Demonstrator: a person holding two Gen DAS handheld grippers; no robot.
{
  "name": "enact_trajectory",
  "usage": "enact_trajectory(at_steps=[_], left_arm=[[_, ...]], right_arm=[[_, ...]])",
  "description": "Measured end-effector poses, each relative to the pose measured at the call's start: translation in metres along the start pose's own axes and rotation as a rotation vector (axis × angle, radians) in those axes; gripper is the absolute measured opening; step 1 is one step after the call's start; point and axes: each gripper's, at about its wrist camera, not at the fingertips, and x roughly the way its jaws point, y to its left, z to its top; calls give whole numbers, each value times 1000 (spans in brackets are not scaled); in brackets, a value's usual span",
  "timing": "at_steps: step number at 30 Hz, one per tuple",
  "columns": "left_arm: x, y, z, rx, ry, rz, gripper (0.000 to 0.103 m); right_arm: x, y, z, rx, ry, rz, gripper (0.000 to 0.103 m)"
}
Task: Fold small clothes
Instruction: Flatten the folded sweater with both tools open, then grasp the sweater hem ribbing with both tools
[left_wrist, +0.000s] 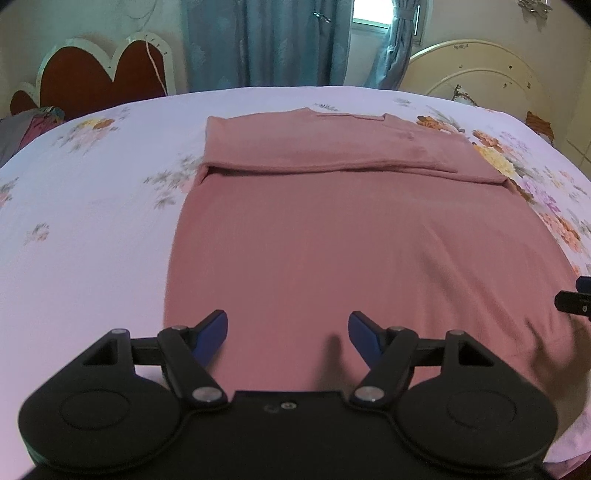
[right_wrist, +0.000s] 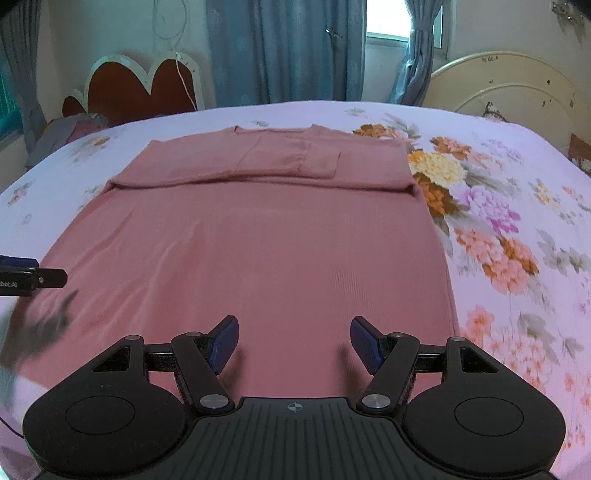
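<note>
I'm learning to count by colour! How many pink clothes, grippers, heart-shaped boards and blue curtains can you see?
Pink shirt: 1
Grippers: 2, the left gripper and the right gripper, both open
Red heart-shaped board: 1
Blue curtains: 2, wide and tied-back
Total: 6

One fragment of lettering can be read across the two views. In the right wrist view, white characters reading "botAI" run along the side of the black plastic body of the left gripper (right_wrist: 22, 275), which juts in at the frame's left edge; the word's opening letters are cut off by that edge, so the full name cannot be told. The dusty-pink knit garment (right_wrist: 258, 251) lying on the pale floral bedsheet (right_wrist: 517, 221) shows no legible label, print or number in either view.
</note>
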Motion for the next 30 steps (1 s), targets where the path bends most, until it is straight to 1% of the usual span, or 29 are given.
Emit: enact_trajectory(at_steps=[2,6,16,19,20,26,30], left_arm=[[-5,3,-6,-6,0,-1,70],[-8,11,-18,-20,18,5,65],[-15,32,-39,-73,37,65,64],[-17,40,-45,-83,47,68,60],[-17,42,-47,-89,52,69,60],[-21,52,-57,-128,64,50,59],[-21,53,-60,-153,77,15,57]], right_arm=[[-3,-1,-6,-5,5,-13,66],[-11,-7,-15,6,12,-29,66],[-19,-33,-35,32,46,-129,66],[-22,-42,-40,53,54,-153,66],[-22,-45,-41,59,57,-159,66],[-26,-54,-46,89,70,-178,66],[-26,-55,-50,99,77,-179,66]])
